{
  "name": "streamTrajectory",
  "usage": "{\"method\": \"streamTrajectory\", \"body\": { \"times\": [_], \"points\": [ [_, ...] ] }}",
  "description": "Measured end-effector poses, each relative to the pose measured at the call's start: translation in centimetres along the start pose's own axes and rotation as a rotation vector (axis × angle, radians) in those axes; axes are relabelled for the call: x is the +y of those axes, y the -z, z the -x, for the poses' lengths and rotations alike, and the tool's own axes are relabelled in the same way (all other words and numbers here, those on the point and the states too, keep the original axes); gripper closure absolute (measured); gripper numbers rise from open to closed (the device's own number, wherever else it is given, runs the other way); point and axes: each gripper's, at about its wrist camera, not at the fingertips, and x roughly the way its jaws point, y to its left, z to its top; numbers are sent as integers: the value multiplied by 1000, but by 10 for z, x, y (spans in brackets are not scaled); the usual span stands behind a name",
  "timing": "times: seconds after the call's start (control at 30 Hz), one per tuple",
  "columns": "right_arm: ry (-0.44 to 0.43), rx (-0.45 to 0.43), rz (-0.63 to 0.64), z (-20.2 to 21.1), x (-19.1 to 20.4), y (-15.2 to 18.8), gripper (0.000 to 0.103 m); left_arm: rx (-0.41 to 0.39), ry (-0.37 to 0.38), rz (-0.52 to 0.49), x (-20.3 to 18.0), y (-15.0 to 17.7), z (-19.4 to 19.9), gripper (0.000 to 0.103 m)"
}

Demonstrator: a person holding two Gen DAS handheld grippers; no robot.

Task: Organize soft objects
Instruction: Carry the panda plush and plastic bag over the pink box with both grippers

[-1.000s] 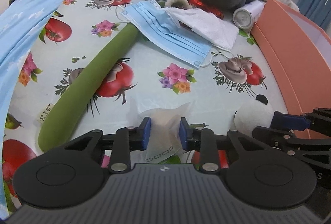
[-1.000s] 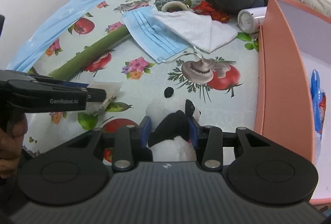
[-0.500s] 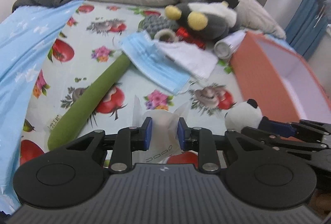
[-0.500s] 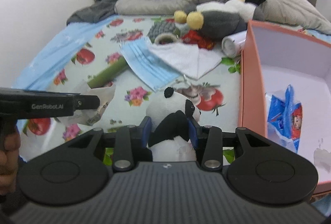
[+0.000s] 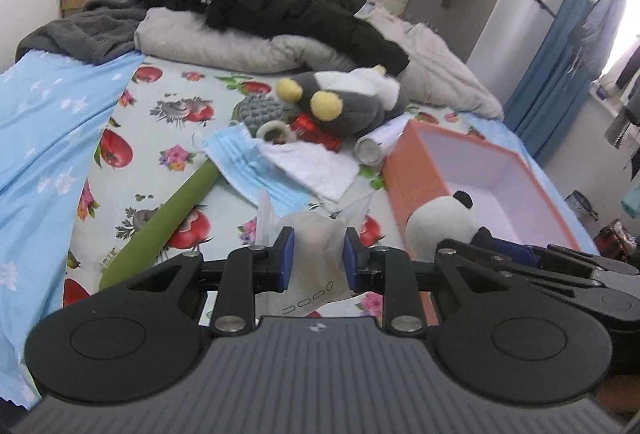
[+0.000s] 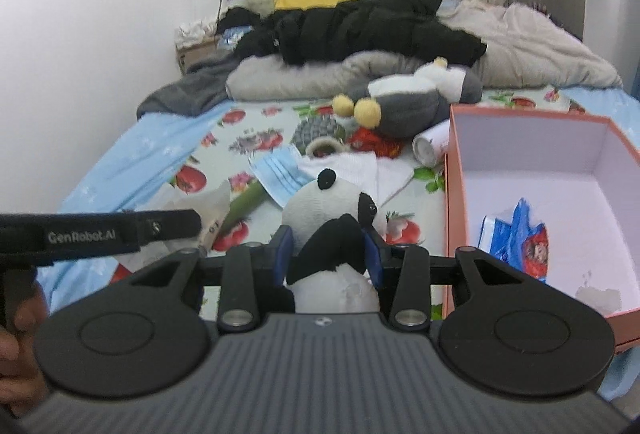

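Both grippers now sit higher above the fruit-print bed sheet (image 5: pixel 168 137) than a second ago, with the headboard newly in view. Clamped between the blue pads of the left gripper (image 5: pixel 315 257) is a translucent white plastic packet (image 5: pixel 316 246), lifted clear of the sheet; small printed marks on its lower edge are too small to read. Gripped by the right gripper (image 6: pixel 327 249) is one small black-and-white panda plush toy (image 6: pixel 332 205), held around its black arm just at 9 o'clock of the open salmon-pink cardboard box (image 6: pixel 456 193). One blue-and-red printed packet (image 6: pixel 516 234) lies inside that box. "GenRobot.AI" reads on the left gripper's side in the right wrist view. On the sheet lie one blue pleated face mask (image 5: pixel 244 161), one long green foam tube (image 5: pixel 160 226) with a small unreadable label, and one grey plush with yellow pompoms (image 5: pixel 344 101).
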Motion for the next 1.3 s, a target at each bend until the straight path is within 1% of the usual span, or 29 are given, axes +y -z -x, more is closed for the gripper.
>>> {"method": "streamTrajectory", "body": {
  "times": [0.13,0.3,0.6,0.8,0.9,1.17,1.3],
  "points": [
    [-5,-31,-4,20,1,-1,62,-27,11,-11,-12,3,19,73],
    [-4,-48,-9,41,-1,0,62,-45,26,-15,-27,8,34,73],
    [30,-88,-33,70,-16,2,61,-56,77,-27,-53,13,47,72],
    [65,-108,-53,86,-33,3,61,-46,125,-44,-75,13,41,72],
    [89,-114,-61,93,-42,5,61,-43,165,-63,-90,13,38,72],
    [178,-130,-122,115,-72,15,61,-5,255,-129,-134,13,19,72],
    [218,-126,-152,118,-87,22,61,10,289,-158,-153,11,7,72]
  ]
}}
